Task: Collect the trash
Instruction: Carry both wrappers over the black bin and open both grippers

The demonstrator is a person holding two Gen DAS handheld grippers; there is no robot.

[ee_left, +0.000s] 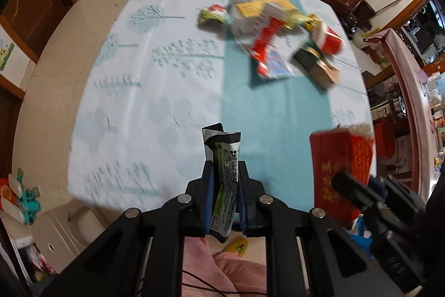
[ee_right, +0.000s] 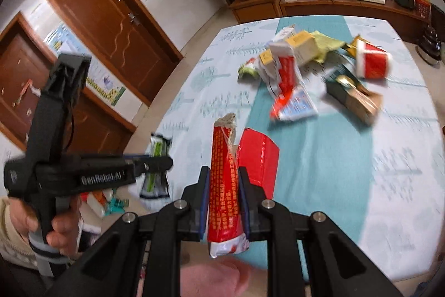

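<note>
My left gripper (ee_left: 224, 169) is shut on a black, white and green wrapper (ee_left: 225, 180), held above the near edge of the table. It also shows in the right wrist view (ee_right: 159, 148). My right gripper (ee_right: 222, 174) is shut on a red packet with yellow print (ee_right: 224, 185), held up next to the left gripper. That red packet also shows in the left wrist view (ee_left: 340, 171). A pile of trash (ee_left: 275, 29) lies on the far part of the table: red and white wrappers, small boxes, a red cup (ee_right: 371, 61), a dark box (ee_right: 353, 96).
The table wears a light cloth with tree prints and a teal strip (ee_left: 272, 113). A wooden sideboard (ee_right: 328, 4) with small items stands behind it. Brown doors (ee_right: 111, 27) are on the left. Small items lie on a low surface at the lower left (ee_left: 22, 196).
</note>
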